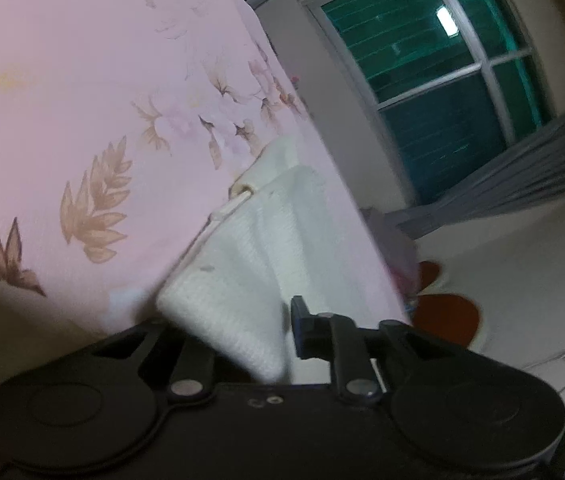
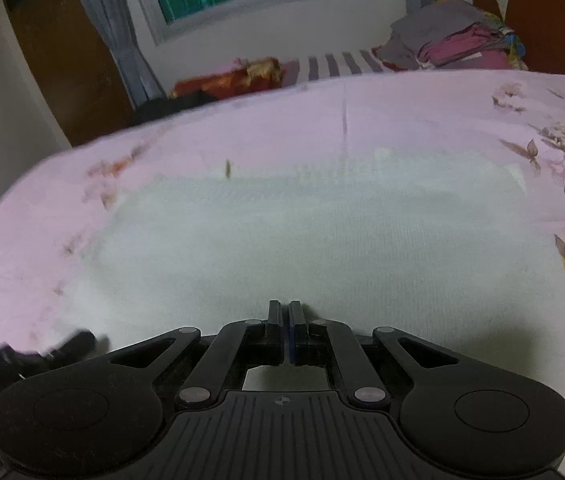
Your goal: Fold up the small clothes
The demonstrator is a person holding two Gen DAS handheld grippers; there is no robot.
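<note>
White garment [image 2: 322,240] flat on pink sheet [image 2: 242,128], bunched in closed left tool [image 1: 250,332]; right tool [image 2: 289,320] closed above it.

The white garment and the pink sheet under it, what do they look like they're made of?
White garment: probably a knitted cotton-type fabric, matte; fine ribbed lines run across it, and it drapes in soft folds where the left tool holds it. Pink sheet: apparently a thin, smooth woven cloth, matte, with a printed pattern of leaves and flowers; blur leaves the exact fibre open.
</note>
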